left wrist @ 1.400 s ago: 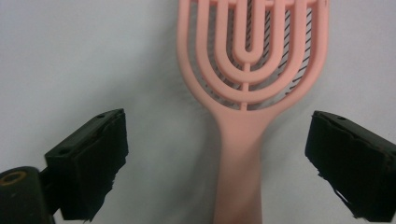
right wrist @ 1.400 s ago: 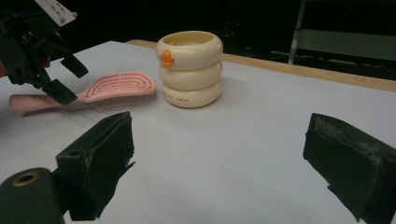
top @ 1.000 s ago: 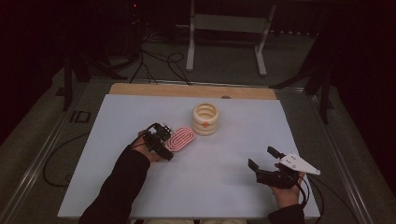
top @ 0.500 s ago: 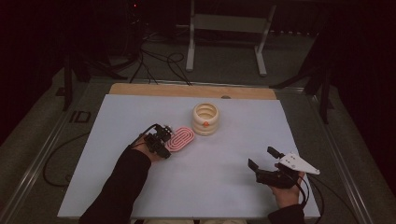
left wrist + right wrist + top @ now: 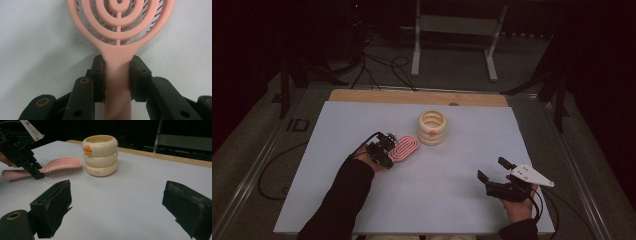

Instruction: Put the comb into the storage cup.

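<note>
Hairbrush (image 5: 404,148), pink with a ringed open back, lies near the middle of the white table (image 5: 452,210), just beside the cream ribbed holder (image 5: 432,127), its handle pinched at the neck by the left gripper (image 5: 117,75). Right gripper (image 5: 493,169) hovers spread and empty, well apart. Lifting it well probably means keeping that squeeze square on the handle so the head doesn't swing, and clearing the holder's rim.

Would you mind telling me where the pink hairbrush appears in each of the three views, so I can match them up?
High view: the pink hairbrush lies left of centre, beside the cream ringed holder.
Left gripper view: top centre, its handle clamped between the jaws of the left gripper.
Right gripper view: upper left, bristles down, left of the holder.
Shared landmark: the brush's ringed pink head.
</note>
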`<state>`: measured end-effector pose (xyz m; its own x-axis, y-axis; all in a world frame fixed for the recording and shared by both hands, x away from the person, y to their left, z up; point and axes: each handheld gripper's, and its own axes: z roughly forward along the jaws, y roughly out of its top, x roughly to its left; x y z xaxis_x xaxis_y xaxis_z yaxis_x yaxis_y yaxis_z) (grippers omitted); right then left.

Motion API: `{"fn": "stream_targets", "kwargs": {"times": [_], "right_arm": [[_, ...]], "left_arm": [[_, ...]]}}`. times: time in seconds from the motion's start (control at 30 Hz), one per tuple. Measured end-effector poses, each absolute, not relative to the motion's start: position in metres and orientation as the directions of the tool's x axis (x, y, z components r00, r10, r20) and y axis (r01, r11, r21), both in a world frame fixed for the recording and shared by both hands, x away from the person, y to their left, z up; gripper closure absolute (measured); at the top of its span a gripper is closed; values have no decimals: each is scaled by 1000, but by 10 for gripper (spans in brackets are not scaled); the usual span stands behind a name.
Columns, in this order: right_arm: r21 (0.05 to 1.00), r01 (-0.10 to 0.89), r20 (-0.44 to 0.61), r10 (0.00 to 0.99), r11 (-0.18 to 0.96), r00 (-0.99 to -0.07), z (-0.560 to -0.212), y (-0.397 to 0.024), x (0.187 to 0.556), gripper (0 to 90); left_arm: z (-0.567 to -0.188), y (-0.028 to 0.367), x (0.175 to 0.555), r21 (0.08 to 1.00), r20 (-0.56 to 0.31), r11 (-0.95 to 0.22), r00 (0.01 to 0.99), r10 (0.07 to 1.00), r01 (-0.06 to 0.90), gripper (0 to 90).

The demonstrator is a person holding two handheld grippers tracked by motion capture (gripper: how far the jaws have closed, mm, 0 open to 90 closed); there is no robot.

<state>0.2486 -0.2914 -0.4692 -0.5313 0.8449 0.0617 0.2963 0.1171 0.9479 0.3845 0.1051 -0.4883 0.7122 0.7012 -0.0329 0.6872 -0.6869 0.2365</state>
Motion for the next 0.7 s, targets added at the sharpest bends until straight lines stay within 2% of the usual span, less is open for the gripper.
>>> {"fn": "stream_targets", "kwargs": {"times": [0.5, 0.7], "right_arm": [[946, 301, 64, 845, 118, -531, -471, -291, 249, 84], [946, 303, 64, 846, 118, -529, -471, -292, 249, 84]], "left_arm": [[-484, 106, 382, 259, -15, -682, 709, 705, 684, 703], [-477, 112, 377, 322, 20, -653, 685, 728, 685, 704]]}}
